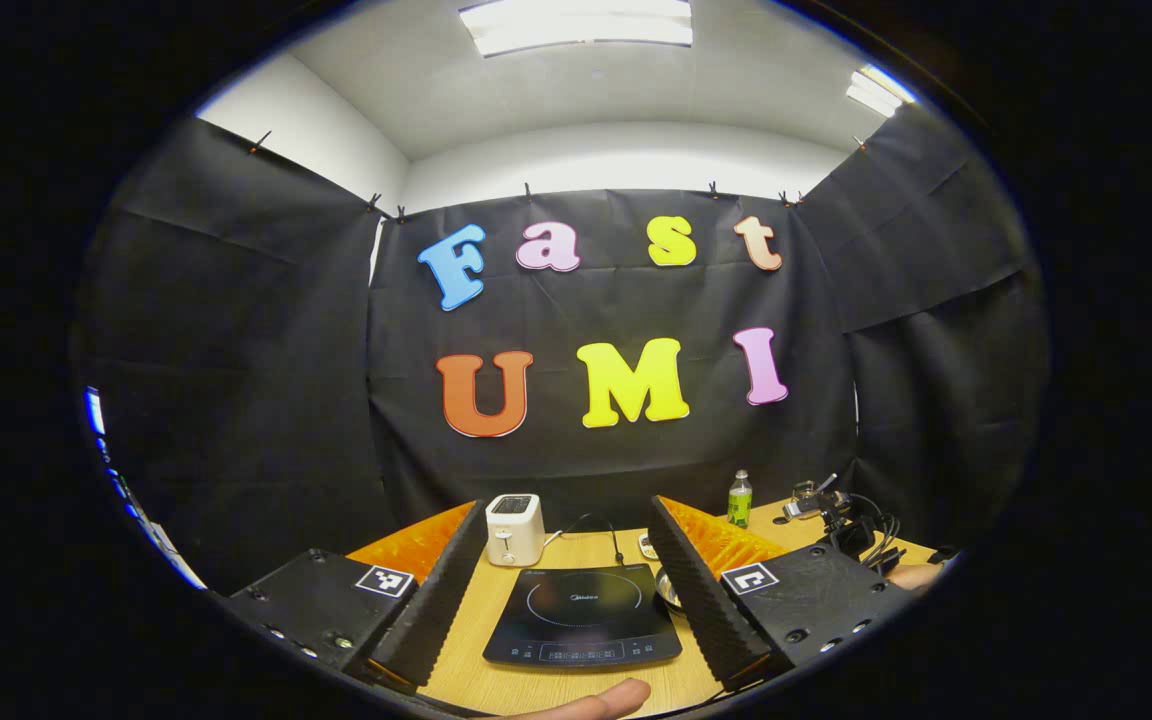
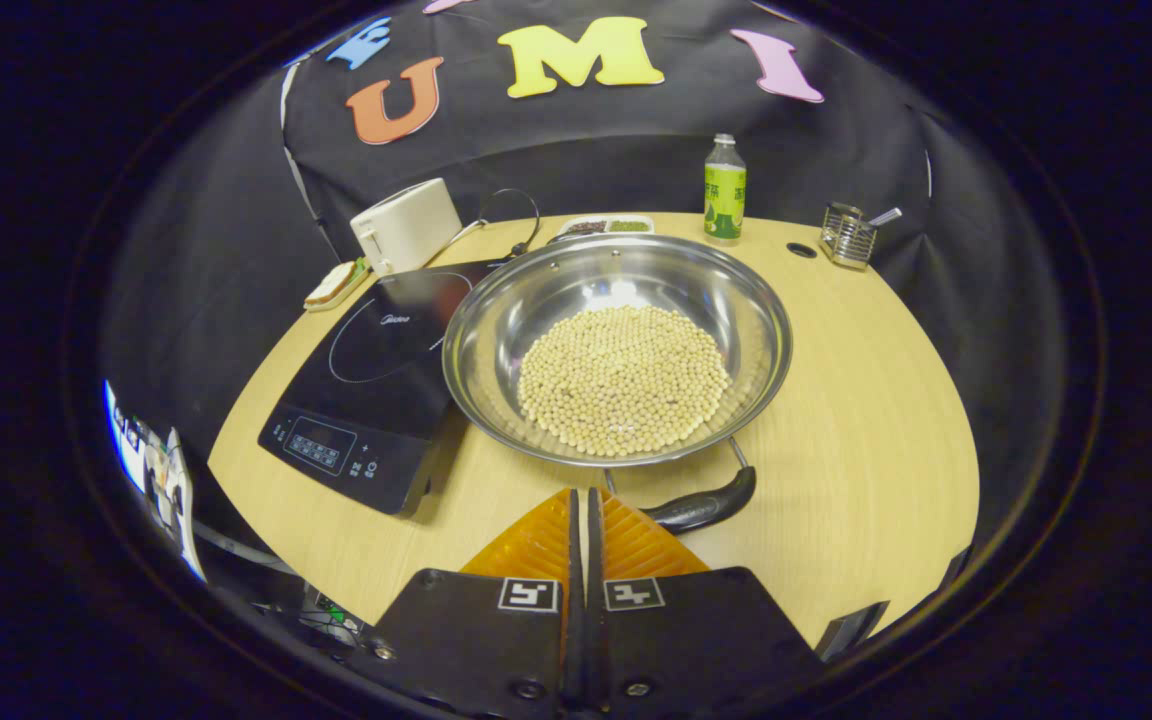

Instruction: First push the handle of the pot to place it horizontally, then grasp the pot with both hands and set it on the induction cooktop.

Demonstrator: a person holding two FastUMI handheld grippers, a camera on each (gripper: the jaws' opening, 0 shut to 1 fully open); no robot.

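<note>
Both views face the wall, sharing the cooktop (image 1: pixel 582 612) (image 2: pixel 376 375).

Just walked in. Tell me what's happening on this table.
A person holds a gripper in each hand. The right gripper is shut, empty, fingertips just short of the pot's handle. The steel pot, holding small pale beads, sits on the wooden table with its rim overlapping the edge of the induction cooktop. The left gripper is open above the table, facing the cooktop and a toaster. The pot has not been lifted yet.

Shiny steel pot (image 2: pixel 616 300), glossy glass cooktop (image 2: pixel 376 370), matt wood-grain table (image 2: pixel 866 400).
</note>
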